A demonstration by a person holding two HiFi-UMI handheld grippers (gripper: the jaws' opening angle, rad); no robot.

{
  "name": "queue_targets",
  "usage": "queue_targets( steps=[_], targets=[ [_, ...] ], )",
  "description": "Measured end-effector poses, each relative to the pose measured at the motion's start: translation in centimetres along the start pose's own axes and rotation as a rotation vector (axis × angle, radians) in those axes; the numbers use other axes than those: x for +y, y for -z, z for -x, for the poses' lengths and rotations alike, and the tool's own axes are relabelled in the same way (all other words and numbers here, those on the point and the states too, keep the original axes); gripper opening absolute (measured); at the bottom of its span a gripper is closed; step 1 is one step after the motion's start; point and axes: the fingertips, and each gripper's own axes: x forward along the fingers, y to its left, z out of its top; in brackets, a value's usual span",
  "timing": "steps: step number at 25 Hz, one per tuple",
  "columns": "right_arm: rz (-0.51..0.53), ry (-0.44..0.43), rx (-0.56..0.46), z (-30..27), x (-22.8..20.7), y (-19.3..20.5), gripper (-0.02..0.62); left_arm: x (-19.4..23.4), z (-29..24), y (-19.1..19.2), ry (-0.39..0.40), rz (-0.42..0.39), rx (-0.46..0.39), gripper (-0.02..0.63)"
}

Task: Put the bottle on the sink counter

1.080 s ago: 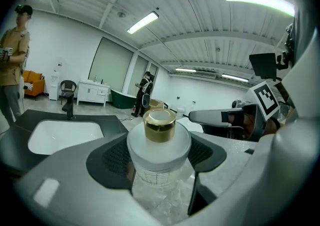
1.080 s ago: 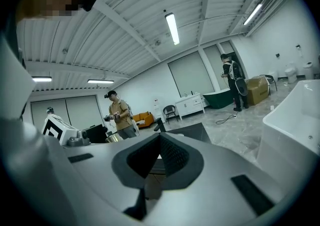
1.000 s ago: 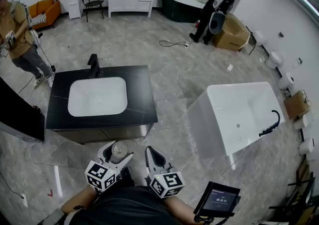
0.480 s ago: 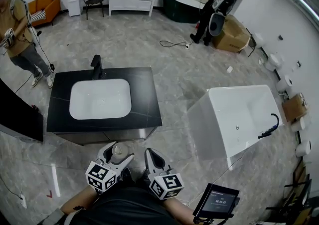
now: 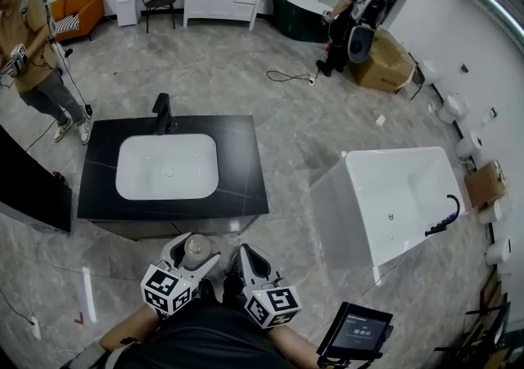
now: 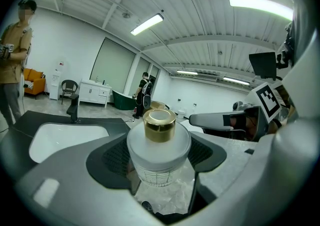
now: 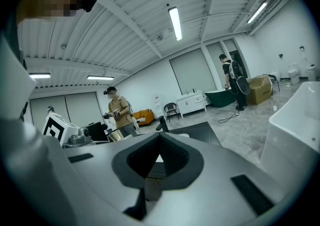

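Left hand-held gripper (image 6: 159, 171) clamps frosted, round, gold-capped bottle (image 6: 159, 146).

Frosted glass, gilt cap, veined black stone, matt grey plastic

The bottle (image 6: 159, 157) has a smooth, frosted, translucent white body that looks like glass, and its cap (image 6: 160, 124) is glossy and gold-coloured like polished metal; the left gripper (image 5: 194, 251) and right gripper (image 7: 159, 145) wear smooth matt grey plastic shells, with dark, finely ribbed, rubbery-looking pads (image 6: 112, 157); the sink counter (image 5: 237, 171) is black with thin pale veins, stone-like, with a soft sheen; its basin (image 5: 168, 167) is glossy white, the faucet (image 5: 164, 112) matt black; the floor (image 5: 270, 105) is grey marble-patterned and polished; the bathtub (image 5: 393, 195) is smooth glossy white; the box (image 5: 383, 60) is plain brown cardboard
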Motion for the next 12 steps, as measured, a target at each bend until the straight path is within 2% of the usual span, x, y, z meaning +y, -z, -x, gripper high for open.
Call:
queue_targets(
  steps=[12],
  targets=[
    [-0.035,-0.06,-0.019,-4.5,-4.0,-2.2,-0.005,2.8,-4.9,-2.1,-0.063,-0.016,0.027,0.334]
  ],
)
